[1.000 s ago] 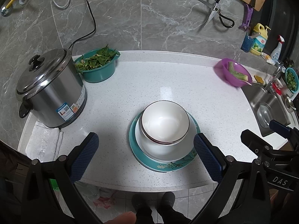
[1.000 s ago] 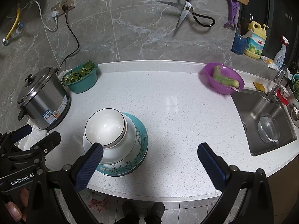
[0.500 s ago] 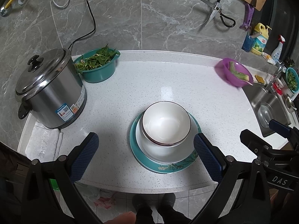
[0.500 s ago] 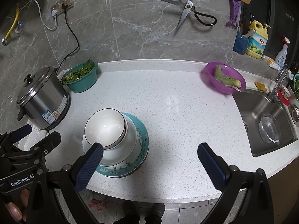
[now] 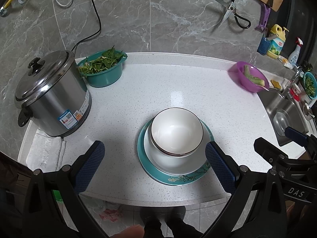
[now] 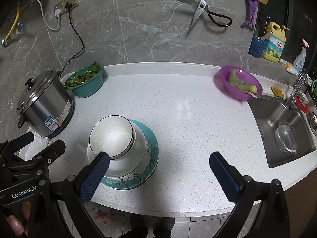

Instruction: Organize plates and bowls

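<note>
Your bowls (image 5: 176,131) sit nested on the plate (image 5: 174,176) near the counter (image 5: 178,83) front edge; stacking looks done. Both grippers (left (image 5: 153,167), right (image 6: 158,175)) hover wide open, empty; next, back away.

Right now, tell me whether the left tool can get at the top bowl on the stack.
Probably yes. The left tool is open and empty, the bowl sits just ahead between its fingers, and nothing lies in between. The right tool stays off to the side.
</note>
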`<state>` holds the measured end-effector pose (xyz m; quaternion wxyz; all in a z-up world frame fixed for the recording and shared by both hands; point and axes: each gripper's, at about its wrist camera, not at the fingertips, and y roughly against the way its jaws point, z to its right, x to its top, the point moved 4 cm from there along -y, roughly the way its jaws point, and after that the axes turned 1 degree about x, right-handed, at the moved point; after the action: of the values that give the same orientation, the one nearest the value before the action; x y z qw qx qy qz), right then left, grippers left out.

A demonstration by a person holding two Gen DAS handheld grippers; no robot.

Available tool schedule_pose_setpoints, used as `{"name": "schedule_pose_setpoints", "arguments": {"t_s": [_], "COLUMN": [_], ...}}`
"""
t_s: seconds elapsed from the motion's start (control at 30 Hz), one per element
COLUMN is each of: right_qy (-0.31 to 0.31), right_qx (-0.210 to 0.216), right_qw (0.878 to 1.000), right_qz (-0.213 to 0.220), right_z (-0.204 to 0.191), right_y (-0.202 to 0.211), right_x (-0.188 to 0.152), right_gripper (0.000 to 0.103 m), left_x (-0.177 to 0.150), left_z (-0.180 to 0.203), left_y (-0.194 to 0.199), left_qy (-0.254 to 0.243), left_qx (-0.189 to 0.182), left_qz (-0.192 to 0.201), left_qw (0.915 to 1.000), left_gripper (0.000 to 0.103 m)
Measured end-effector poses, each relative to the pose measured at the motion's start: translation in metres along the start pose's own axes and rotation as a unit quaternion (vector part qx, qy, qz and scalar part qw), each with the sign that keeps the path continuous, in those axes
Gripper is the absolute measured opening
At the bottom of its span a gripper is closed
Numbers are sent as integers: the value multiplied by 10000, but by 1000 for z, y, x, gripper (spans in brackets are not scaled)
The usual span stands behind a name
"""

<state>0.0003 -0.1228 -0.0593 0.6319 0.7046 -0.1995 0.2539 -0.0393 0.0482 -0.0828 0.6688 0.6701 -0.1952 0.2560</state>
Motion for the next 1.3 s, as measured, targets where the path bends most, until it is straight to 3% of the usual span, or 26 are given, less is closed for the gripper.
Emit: {"name": "schedule_pose_setpoints", "arguments": {"t_s": [1.3], "right_qy": [30], "right_qx": [23], "right_qw": [10000], "right_qz": [-35], "right_z": [1], "right_y": [-3], "right_x": [3], "right_gripper": [103], "left_x": [4], "left_z": [5], "left_y": [-5], "left_qy": [22], "left_qx": [22], "left_qz": [-12], "left_qw": [10000], "left_gripper": [103]}}
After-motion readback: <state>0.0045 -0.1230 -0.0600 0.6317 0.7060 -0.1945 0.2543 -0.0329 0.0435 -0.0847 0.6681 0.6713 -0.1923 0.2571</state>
